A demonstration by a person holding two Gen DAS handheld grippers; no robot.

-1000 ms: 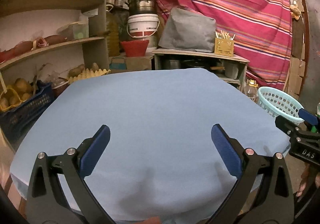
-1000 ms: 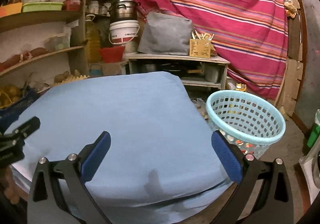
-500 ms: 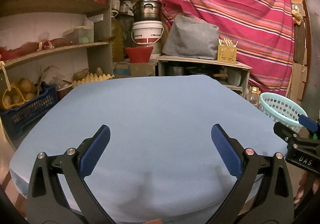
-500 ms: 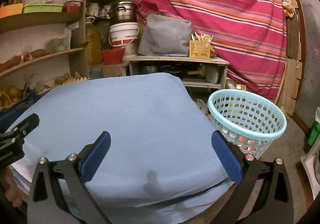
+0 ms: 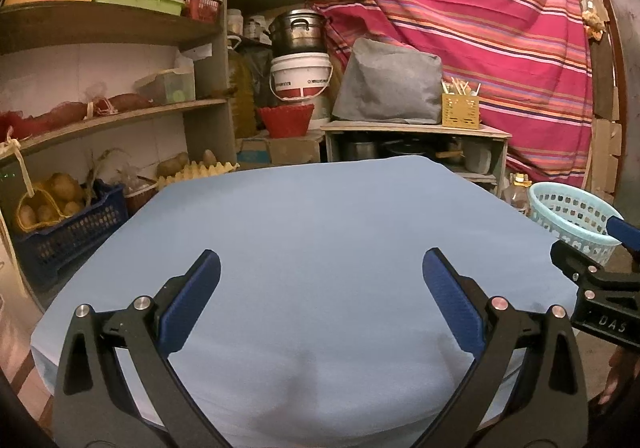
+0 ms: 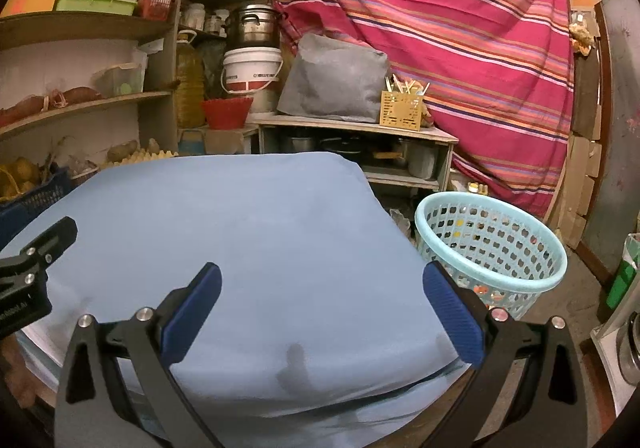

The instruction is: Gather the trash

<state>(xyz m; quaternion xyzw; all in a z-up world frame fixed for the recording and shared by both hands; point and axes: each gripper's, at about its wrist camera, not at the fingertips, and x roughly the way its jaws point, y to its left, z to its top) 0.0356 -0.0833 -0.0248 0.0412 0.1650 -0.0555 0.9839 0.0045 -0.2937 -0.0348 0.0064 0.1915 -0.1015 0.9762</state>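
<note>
Blue cloth [image 5: 320,248] covers the whole table, and both tools hover over its near edge. Left gripper [image 5: 320,268] has its blue pads [image 5: 192,304] spread wide apart with nothing between them; right gripper [image 6: 320,280] is just as widely parted and equally empty, with only a faint shadow on the cloth beneath it. In the right wrist view the left tool shows at about 9 o'clock, and in the left wrist view the right one juts in at 3 o'clock. Off the table's right edge, at about 3 o'clock from the right tool, a pale turquoise basket [image 6: 492,248] stands on the floor with bits of coloured trash [image 6: 480,290] visible through its holes. Farther back at 12 o'clock sit a low wooden stand [image 5: 416,128], a white bucket [image 5: 300,78] and a striped pink curtain [image 5: 460,16]; shelves [image 5: 108,120] of potatoes fill 10 o'clock.
</note>
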